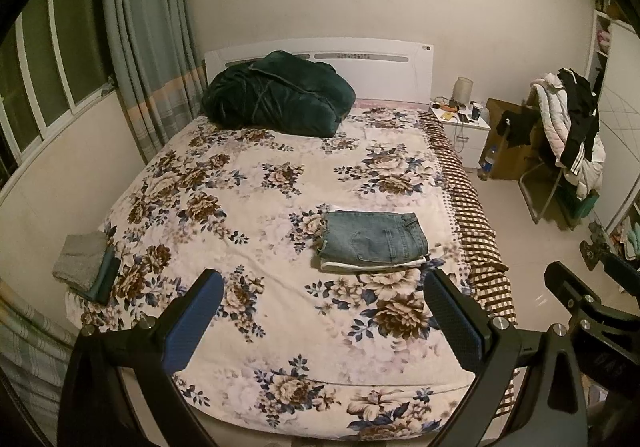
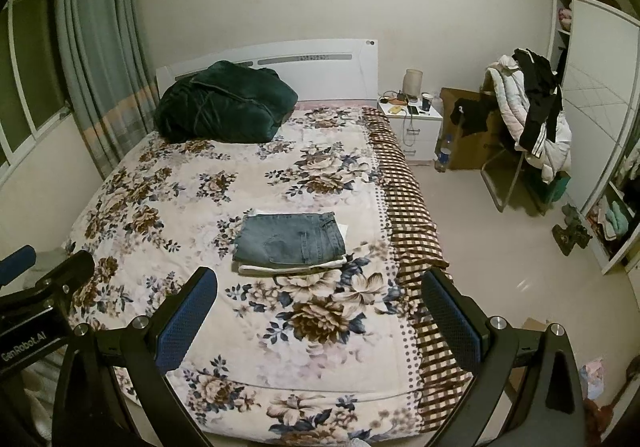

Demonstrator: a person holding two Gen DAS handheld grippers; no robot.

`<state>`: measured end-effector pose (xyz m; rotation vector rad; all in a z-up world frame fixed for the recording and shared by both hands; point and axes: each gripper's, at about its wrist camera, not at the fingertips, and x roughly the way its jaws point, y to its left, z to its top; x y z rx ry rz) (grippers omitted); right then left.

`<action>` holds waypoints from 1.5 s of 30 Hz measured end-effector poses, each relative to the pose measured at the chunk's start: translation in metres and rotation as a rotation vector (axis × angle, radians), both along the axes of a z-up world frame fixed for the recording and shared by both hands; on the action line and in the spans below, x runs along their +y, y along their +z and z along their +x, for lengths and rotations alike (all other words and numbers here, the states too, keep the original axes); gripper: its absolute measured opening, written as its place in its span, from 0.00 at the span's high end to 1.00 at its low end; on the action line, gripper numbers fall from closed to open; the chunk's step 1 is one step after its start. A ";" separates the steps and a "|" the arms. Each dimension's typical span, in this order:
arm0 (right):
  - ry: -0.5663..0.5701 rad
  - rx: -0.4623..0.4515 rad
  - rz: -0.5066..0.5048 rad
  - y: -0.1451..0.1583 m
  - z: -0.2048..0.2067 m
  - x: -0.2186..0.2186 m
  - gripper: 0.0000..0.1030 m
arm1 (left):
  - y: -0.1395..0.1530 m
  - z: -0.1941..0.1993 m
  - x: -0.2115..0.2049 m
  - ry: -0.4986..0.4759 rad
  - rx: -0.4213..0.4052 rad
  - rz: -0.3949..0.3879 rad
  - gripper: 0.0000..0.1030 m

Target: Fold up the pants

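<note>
Folded blue jeans [image 1: 372, 241] lie on a folded white garment on the floral bedspread [image 1: 260, 187], toward the bed's right side; they also show in the right wrist view [image 2: 290, 237]. My left gripper [image 1: 320, 311] is open and empty, held above the foot of the bed, well short of the jeans. My right gripper [image 2: 318, 307] is open and empty, also above the foot of the bed, with the jeans ahead and slightly left. Part of the right gripper shows at the right edge of the left wrist view [image 1: 580, 299].
A dark green bundled blanket [image 1: 276, 99] lies by the headboard. Folded grey and teal cloths [image 1: 86, 265] sit at the bed's left edge. A white nightstand [image 1: 464, 127], a cardboard box, and a chair piled with clothes [image 1: 568, 135] stand right of the bed. Curtains and a window are at left.
</note>
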<state>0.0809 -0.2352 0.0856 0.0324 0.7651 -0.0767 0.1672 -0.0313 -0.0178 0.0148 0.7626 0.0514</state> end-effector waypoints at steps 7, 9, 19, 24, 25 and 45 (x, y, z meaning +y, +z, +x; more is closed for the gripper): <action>-0.001 -0.001 -0.001 -0.001 -0.001 0.000 0.00 | -0.001 -0.001 0.001 0.008 -0.003 0.003 0.01; 0.001 -0.002 0.001 -0.001 0.000 0.001 0.00 | -0.001 -0.001 0.002 0.010 -0.005 0.003 0.01; 0.005 -0.012 -0.001 -0.002 -0.003 0.003 0.00 | 0.002 0.001 0.004 0.019 -0.013 0.000 0.01; 0.011 -0.015 0.000 -0.004 -0.003 0.004 0.00 | 0.003 0.001 0.004 0.019 -0.011 0.003 0.01; 0.010 -0.015 0.000 -0.004 -0.002 0.005 0.00 | 0.002 0.000 0.005 0.020 -0.013 0.002 0.01; 0.010 -0.018 0.010 -0.004 -0.004 0.009 0.00 | 0.005 -0.003 0.005 0.026 -0.019 0.014 0.01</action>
